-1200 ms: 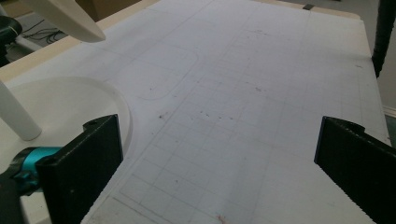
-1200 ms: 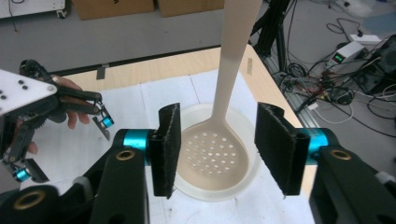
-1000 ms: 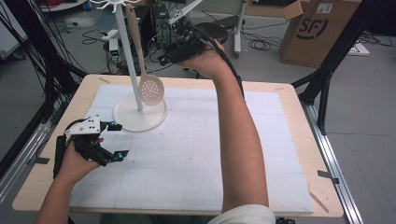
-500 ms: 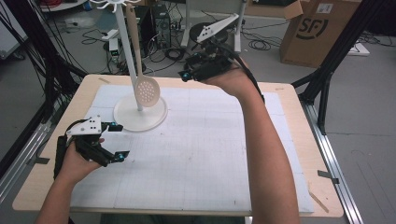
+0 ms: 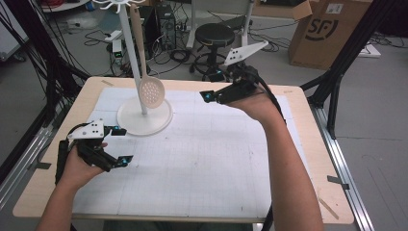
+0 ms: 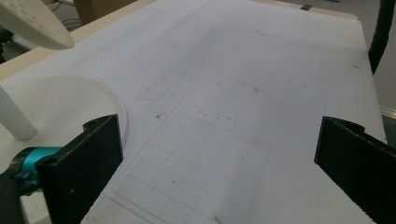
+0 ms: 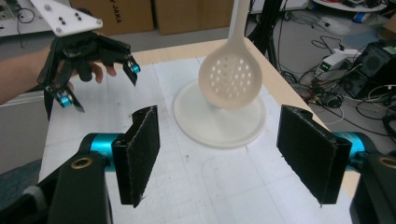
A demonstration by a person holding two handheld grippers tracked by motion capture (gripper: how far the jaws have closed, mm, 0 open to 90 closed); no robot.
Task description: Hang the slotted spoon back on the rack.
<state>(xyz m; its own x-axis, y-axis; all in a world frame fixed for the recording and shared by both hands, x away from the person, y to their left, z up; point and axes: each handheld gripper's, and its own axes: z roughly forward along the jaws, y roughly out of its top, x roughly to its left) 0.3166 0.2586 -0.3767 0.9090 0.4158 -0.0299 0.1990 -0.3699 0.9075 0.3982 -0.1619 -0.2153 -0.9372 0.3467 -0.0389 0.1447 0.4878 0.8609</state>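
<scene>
Cream slotted spoon (image 5: 150, 91) hangs on the white stand (image 5: 144, 118); your right tool (image 7: 217, 154), jaws just opening and empty, faces it, left tool (image 5: 118, 144) wide open over the worktop (image 5: 211, 159).

A black stool (image 5: 216, 35) and a cardboard box (image 5: 328, 30) are standing on the floor beyond the surface (image 5: 308, 144), among loose cables (image 5: 94, 36).
</scene>
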